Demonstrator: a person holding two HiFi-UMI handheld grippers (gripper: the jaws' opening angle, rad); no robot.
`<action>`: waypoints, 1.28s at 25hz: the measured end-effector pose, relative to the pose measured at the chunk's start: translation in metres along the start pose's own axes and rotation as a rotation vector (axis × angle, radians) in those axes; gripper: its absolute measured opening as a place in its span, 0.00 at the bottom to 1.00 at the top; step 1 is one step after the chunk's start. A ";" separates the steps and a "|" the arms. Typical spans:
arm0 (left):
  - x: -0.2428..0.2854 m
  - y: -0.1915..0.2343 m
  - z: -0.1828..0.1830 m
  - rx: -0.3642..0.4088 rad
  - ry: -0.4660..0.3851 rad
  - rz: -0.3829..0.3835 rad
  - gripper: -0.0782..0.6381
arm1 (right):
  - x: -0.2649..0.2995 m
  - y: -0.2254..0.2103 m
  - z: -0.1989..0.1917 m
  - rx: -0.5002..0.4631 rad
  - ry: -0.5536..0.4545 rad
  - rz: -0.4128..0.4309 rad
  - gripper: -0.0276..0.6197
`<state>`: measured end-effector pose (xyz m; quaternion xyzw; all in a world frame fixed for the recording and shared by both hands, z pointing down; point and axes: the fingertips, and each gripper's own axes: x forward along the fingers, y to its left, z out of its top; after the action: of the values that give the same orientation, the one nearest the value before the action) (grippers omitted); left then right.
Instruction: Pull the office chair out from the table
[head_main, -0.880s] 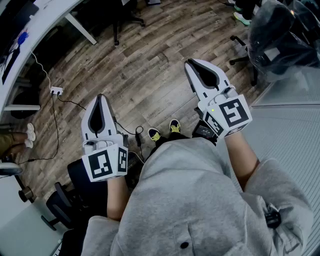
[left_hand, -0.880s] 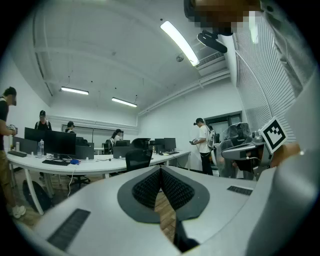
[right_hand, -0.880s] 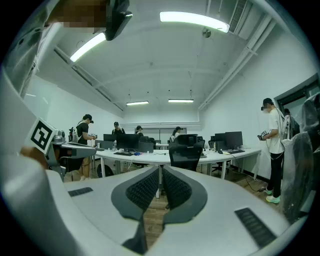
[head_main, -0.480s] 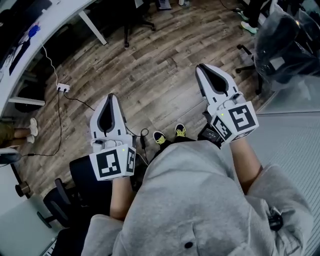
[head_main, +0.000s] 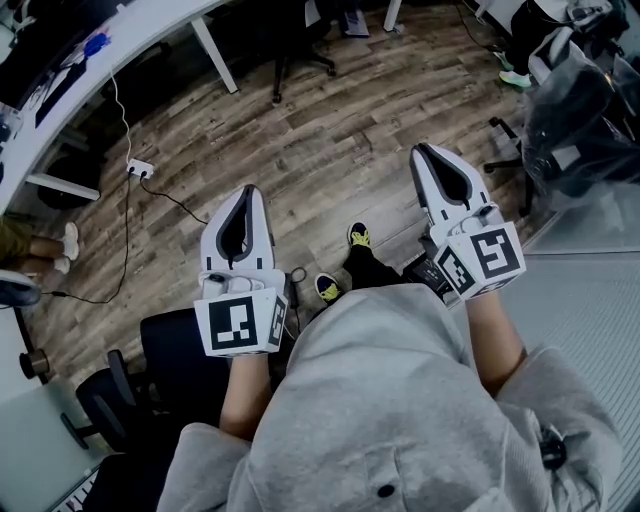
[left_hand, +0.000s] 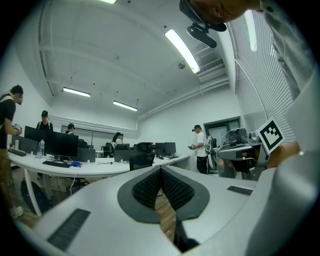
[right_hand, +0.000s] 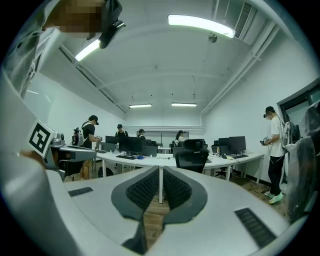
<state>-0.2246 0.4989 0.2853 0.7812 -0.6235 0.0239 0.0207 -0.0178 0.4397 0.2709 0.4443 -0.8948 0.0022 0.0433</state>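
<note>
A black office chair (right_hand: 192, 159) stands tucked against the long white curved table (right_hand: 220, 161), some way ahead across the wood floor. In the head view its base (head_main: 300, 45) shows under the table edge (head_main: 110, 55) at the top. The left gripper view has the same chair (left_hand: 141, 159) straight ahead. My left gripper (head_main: 247, 192) and my right gripper (head_main: 421, 152) are held level in front of my body, both shut with nothing between the pads. Neither touches the chair. Their closed tips fill the lower part of each gripper view: left gripper (left_hand: 160, 171), right gripper (right_hand: 160, 170).
A plastic-covered chair (head_main: 575, 110) stands at the right, and another black chair (head_main: 150, 370) at my lower left. A power strip with cable (head_main: 140, 168) lies on the floor near a table leg (head_main: 215, 55). Several people stand at the desks with monitors (right_hand: 132, 145).
I have walked forward: the table, its chair and the power strip have slid down in the head view. Both grippers stay shut and keep their place before my body.
</note>
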 end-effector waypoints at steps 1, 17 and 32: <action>0.001 0.002 0.001 0.002 -0.003 -0.001 0.13 | 0.002 0.001 0.000 -0.002 -0.002 0.002 0.11; 0.052 0.030 -0.003 0.010 0.013 0.004 0.13 | 0.068 -0.011 -0.014 -0.024 0.022 0.058 0.11; 0.209 0.039 0.007 0.040 0.067 -0.047 0.13 | 0.174 -0.119 -0.023 0.021 0.052 0.042 0.11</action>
<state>-0.2159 0.2862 0.2917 0.7947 -0.6033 0.0618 0.0265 -0.0260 0.2308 0.3030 0.4255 -0.9025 0.0241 0.0617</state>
